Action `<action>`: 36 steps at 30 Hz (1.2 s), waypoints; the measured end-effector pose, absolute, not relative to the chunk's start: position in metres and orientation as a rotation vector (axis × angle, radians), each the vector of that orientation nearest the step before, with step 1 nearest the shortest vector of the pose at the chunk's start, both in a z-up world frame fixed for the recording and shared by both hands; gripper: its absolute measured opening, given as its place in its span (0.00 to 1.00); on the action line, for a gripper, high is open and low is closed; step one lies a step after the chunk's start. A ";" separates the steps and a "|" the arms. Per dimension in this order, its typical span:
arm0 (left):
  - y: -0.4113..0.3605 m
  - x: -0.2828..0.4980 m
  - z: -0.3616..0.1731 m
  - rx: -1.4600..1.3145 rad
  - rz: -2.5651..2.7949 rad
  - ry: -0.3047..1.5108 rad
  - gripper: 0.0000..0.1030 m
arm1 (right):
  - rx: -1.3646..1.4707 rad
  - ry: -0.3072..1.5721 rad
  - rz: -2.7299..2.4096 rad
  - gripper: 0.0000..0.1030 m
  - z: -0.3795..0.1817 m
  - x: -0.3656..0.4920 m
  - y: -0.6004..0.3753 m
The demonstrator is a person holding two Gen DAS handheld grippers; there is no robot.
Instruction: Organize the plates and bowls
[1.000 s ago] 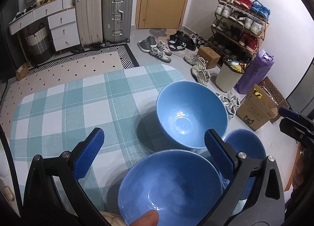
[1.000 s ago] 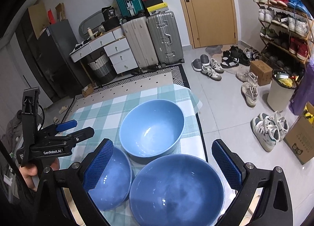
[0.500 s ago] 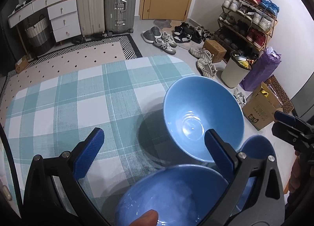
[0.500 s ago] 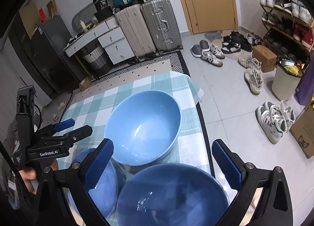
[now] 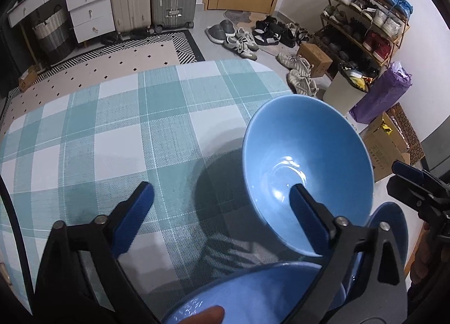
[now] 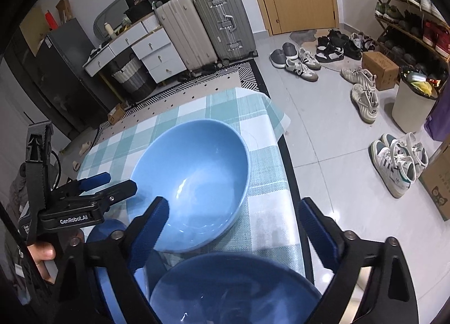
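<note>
Three blue bowls on the checked tablecloth. Left gripper and right gripper wide, empty, jaws just narrowing. Approach step; next, straddle the far bowl rim.

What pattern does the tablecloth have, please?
Teal-and-white check; the tablecloth shows best in the left wrist view.

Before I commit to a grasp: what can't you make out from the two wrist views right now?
- Nearest bowl: cut off by the left wrist view's bottom edge, gripper frame across it.
- Small bowl: mostly behind the right gripper frame.
- Any plates: none in view.
- Far bowl: its base, hidden by its wall.
</note>
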State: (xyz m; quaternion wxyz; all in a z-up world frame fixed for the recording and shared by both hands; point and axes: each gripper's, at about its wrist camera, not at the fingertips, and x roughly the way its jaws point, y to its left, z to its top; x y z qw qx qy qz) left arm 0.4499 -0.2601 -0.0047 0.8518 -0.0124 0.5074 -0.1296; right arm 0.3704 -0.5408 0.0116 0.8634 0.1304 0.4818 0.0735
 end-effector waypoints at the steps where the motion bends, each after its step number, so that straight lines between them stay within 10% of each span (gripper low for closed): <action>1: -0.261 0.452 -0.008 -0.028 -0.276 1.073 0.86 | 0.271 1.015 0.158 0.81 0.010 0.372 -0.540; 21: -0.277 0.460 -0.026 -0.068 -0.369 1.103 0.19 | 0.255 1.055 0.128 0.20 -0.011 0.387 -0.530; 36: -0.285 0.452 -0.021 -0.046 -0.371 1.091 0.11 | 0.257 1.045 0.113 0.12 -0.011 0.385 -0.533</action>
